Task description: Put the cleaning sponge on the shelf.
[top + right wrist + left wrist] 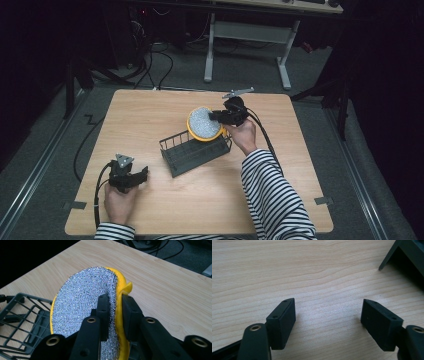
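Currently: right claw [216,116] pinches round yellow scrubber [203,123] upright over wire rack [196,150]'s far end. Left claw [141,176], wide, empty, near rack's front corner. Advice: lower between wires before releasing.

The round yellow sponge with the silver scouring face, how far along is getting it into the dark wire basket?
Done: the right gripper has the round yellow sponge with the silver scouring face clamped by its edge. In hand: carrying it above the dark wire basket. Left: lowering it in and letting go. The left gripper rests open on the wooden table.
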{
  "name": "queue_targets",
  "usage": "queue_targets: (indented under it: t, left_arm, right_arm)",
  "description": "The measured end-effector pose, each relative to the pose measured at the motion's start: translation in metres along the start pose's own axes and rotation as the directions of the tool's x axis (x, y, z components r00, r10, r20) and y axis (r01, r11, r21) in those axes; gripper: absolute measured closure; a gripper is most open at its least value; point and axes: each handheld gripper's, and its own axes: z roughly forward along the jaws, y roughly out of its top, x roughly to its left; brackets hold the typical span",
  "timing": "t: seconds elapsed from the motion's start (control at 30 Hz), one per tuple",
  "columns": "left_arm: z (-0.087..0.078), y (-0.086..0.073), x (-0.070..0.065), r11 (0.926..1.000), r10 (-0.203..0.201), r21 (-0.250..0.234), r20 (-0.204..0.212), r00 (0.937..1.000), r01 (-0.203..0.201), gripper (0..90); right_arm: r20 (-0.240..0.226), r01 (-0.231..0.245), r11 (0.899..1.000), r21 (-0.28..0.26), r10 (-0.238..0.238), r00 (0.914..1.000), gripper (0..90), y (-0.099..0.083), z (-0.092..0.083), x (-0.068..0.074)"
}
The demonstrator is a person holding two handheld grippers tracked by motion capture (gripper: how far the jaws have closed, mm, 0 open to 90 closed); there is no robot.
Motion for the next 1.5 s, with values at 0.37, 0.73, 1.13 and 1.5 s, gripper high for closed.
queue_targets:
  t: [0.37,0.73,1.13,1.5]
  left_arm:
    - [0.0,0.0,0.0,1.0,0.0,0.0,-0.001,1.0,0.0,28.6]
    - [0.0,0.0,0.0,1.0,0.0,0.001,-0.001,1.0,0.0,28.6]
    - [0.0,0.0,0.0,1.0,0.001,0.001,-0.001,1.0,-0.001,28.6]
    - [0.0,0.0,0.0,1.0,0.001,0.001,0.0,1.0,-0.001,28.6]
  right_arm:
    - [-0.018,0.019,1.0,0.013,-0.019,0.9997,75.9,-0.007,-0.001,-0.004]
    - [-0.024,0.039,0.997,0.06,-0.038,0.999,77.0,-0.014,-0.003,-0.007]
    - [-0.033,0.028,0.995,0.098,-0.025,0.9991,76.8,-0.024,-0.002,-0.008]
    - [0.005,0.018,0.997,0.08,-0.018,0.9998,54.5,-0.027,-0.008,-0.008]
